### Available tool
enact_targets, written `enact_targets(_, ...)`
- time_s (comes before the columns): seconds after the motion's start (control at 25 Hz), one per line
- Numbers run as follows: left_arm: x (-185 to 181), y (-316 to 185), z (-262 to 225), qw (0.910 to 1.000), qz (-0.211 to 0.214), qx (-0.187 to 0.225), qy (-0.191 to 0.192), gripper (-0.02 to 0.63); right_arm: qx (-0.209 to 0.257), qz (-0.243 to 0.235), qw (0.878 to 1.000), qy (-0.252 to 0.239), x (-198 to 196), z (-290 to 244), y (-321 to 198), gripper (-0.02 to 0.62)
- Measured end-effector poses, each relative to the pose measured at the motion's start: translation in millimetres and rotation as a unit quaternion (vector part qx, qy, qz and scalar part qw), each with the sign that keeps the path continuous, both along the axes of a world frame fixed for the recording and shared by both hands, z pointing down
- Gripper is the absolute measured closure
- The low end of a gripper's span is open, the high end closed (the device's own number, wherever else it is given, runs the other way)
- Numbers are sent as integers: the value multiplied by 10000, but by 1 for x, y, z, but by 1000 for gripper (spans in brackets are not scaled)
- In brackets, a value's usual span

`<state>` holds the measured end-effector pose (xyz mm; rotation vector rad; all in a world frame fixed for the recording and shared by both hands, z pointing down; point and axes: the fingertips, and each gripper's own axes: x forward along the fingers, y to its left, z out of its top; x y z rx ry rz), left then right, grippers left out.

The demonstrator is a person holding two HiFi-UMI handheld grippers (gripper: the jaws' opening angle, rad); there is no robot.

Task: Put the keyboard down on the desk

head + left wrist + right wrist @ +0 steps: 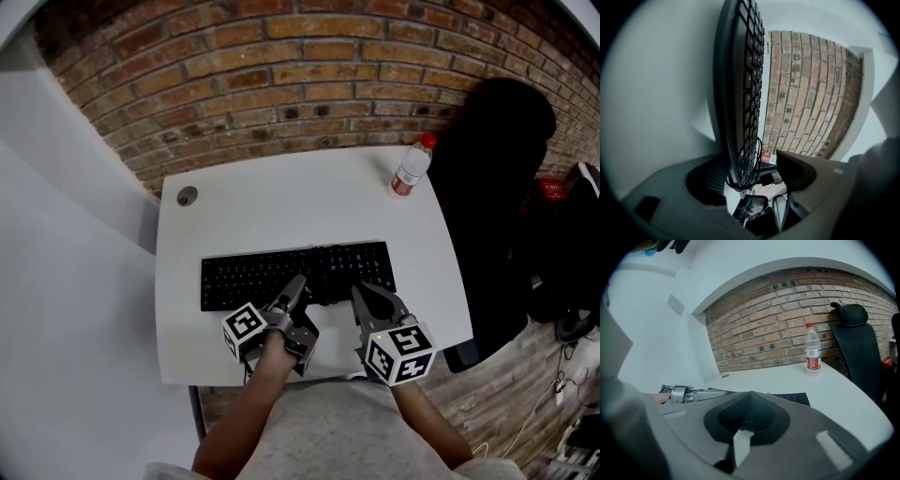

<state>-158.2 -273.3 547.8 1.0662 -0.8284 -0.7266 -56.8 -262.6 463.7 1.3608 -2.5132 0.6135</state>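
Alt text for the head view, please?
A black keyboard lies flat on a white desk, the left claw and right claw at its near edge; the left claw's jaws are opening around it. A water bottle stands far right.

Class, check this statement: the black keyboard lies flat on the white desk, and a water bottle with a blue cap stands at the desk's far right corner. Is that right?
No. The cap is red, not blue; the right gripper view shows it. The rest holds: the black keyboard lies flat on the white desk, with the water bottle at its far right corner.
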Motion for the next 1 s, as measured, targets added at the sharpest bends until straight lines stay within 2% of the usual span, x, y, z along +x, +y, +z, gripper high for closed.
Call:
enact_targets(0.28, -1, 6, -2, 9998, -148, -100, 57, 248, -1, -124, 9999, -26, 3, -2, 5, 586)
enact_targets(0.44, 0, 15, 2, 9998, -104, -143, 56, 244, 16, -205, 9998, -53, 2, -3, 8, 586)
enact_targets(0.64, 9, 24, -8, 9999, -81, 63, -22, 249, 49, -321, 9994, -86, 4, -4, 17, 586)
enact_targets(0.76, 12, 31, -13, 9994, -25, 207, -281, 260, 80, -394, 9991, -103, 6, -6, 23, 586)
enact_targets(1.0, 17, 49, -24, 9910, 199, 663, -1142, 353, 108, -519, 9985, -131, 15, -8, 40, 586)
